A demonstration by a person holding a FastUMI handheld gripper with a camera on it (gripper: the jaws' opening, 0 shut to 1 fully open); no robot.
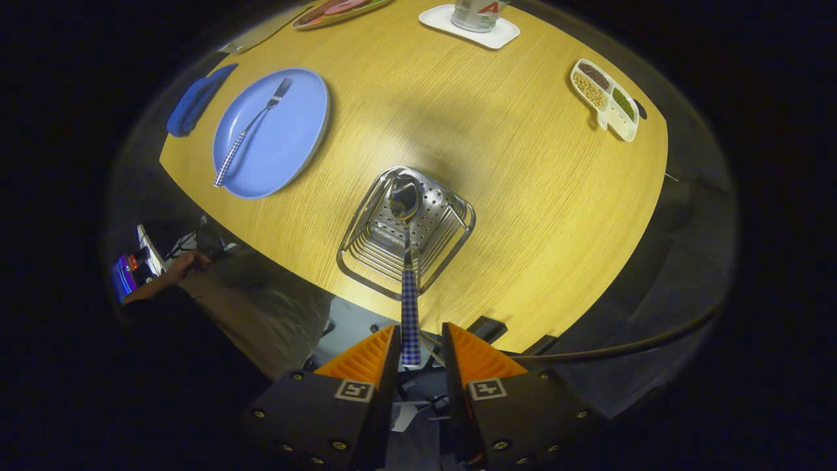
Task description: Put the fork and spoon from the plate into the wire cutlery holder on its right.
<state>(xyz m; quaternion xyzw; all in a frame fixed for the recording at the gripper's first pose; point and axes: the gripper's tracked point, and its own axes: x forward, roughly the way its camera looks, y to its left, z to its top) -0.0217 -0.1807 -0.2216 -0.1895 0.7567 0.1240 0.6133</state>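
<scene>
Gripper (422, 347) parted, spoon (409, 261) against left finger, bowl pointing into holder (451, 226)

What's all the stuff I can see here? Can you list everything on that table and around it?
Table: one, yellow wood grain, under everything.
Plate: one, light blue, beyond the fingers to the left of the holder.
Fork: one, silver with a blue checked handle, lying on the plate.
Wire cutlery holder: one, silver, just ahead of the fingers.
Spoon: one, silver bowl inside the holder, blue checked handle running back between the fingers.
Cloth: one, dark blue, beside the plate's far side.
Divided dish: one, white, holding beans and grains, far right of the table.
White coaster: one, far edge, under a glass container.
Person's hand: one, below the table's edge.
Fingers: two, orange; the left one touches the spoon handle, the right stands apart.
</scene>
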